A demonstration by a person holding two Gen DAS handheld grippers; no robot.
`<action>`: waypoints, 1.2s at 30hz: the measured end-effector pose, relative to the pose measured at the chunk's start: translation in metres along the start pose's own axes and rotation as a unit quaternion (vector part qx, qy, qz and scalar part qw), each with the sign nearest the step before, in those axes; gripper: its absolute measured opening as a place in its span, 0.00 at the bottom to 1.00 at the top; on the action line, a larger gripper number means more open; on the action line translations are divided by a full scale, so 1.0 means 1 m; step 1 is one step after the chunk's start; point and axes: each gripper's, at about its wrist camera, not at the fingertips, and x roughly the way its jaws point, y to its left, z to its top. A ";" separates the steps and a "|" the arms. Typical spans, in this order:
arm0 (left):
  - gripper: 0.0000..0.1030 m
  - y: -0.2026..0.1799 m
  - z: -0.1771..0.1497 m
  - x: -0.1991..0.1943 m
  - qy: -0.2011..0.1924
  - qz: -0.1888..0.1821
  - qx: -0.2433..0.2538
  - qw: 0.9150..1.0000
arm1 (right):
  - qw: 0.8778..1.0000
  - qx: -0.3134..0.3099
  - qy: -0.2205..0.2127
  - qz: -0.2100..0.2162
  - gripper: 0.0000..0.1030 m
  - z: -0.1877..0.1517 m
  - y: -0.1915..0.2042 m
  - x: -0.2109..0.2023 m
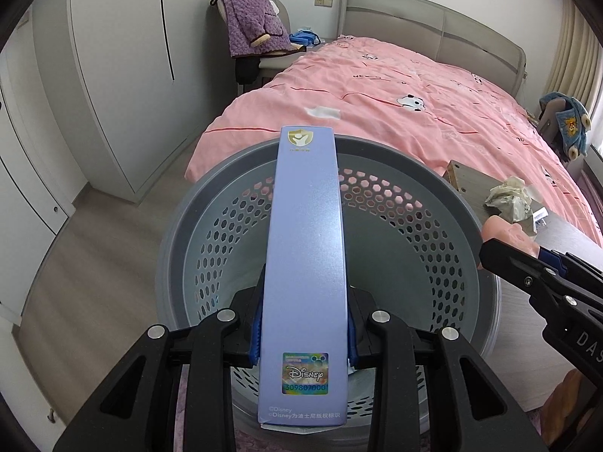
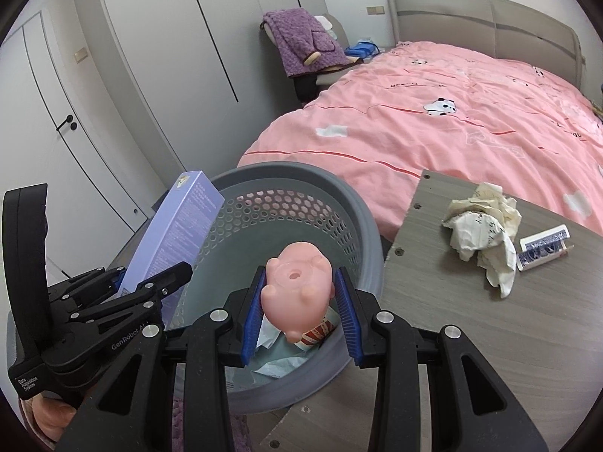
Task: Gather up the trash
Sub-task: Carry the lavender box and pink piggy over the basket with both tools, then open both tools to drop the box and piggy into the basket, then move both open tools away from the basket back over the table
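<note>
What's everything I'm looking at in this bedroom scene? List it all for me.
Box: one, lilac, clamped in left gripper over the basket.
Pig toy: one, pink, between the right gripper's pads above the basket.
Basket: one, grey, perforated, scraps inside.
Crumpled paper: one, cream, on the table.
Small packet: one, blue-white, beside the paper.
Table: one, grey wood.
Bed: one, pink cover.
Purple garment: one, on a chair.
Left gripper: black, blue pads.
Right gripper: black, blue pads.

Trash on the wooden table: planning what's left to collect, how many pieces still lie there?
2: crumpled paper mid-table, and a small blue packet touching its right side. Table's right part is out of view.
</note>
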 end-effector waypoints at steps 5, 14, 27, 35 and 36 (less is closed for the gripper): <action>0.30 0.002 0.000 0.002 0.001 -0.001 -0.002 1.000 | 1.000 -0.005 0.004 0.003 0.36 0.001 0.003 0.006; 0.39 0.004 0.000 -0.002 -0.004 0.004 -0.005 1.000 | 1.000 -0.005 -0.002 0.001 0.37 0.002 0.003 0.005; 0.57 0.009 -0.001 -0.011 -0.015 0.018 -0.015 1.000 | 1.000 -0.003 -0.010 0.000 0.45 0.001 0.002 -0.002; 0.60 0.010 -0.002 -0.020 -0.021 0.019 -0.016 0.999 | 1.000 -0.003 -0.016 -0.002 0.47 -0.001 0.004 -0.010; 0.61 0.010 -0.002 -0.020 -0.022 0.019 -0.016 0.999 | 1.000 -0.003 -0.017 -0.002 0.49 -0.001 0.004 -0.012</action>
